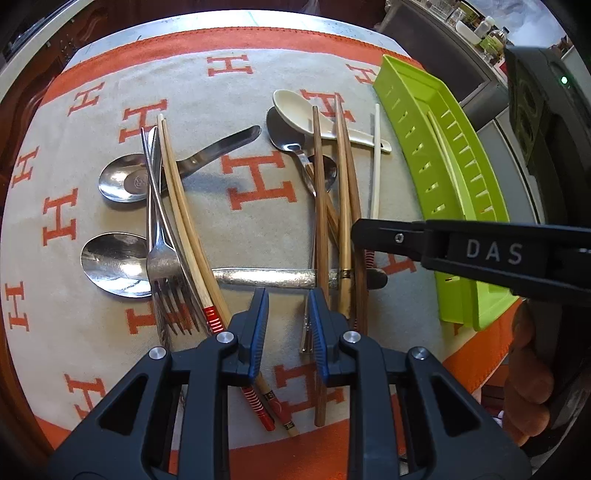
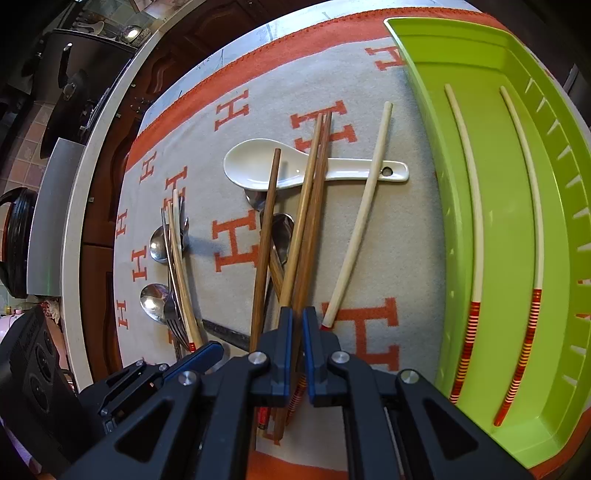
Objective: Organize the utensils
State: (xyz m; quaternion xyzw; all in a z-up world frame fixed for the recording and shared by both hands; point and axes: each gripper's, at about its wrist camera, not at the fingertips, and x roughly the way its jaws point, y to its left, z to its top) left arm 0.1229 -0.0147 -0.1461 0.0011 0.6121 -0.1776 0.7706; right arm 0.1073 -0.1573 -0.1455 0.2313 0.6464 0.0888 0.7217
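A green tray [image 2: 491,155] on the right holds two cream chopsticks [image 2: 476,221] with red-striped ends; the tray also shows in the left wrist view [image 1: 413,122]. On the cloth lie brown chopsticks [image 2: 306,206], a cream chopstick [image 2: 364,218] and a white ceramic spoon [image 2: 258,166]. My right gripper [image 2: 297,325] hovers low over the brown chopsticks, jaws narrowly apart, holding nothing I can see; it shows from the side in the left wrist view [image 1: 360,236]. My left gripper [image 1: 287,314] is open and empty above a long metal handle [image 1: 266,277]. Steel spoons [image 1: 118,184], a fork [image 1: 164,266] and light chopsticks [image 1: 181,206] lie to its left.
The utensils lie on a grey cloth with orange H marks [image 1: 258,177] on a table. A counter with bottles [image 1: 487,33] stands beyond the tray. Dark cabinets and a pan [image 2: 70,92] are past the table's far left edge.
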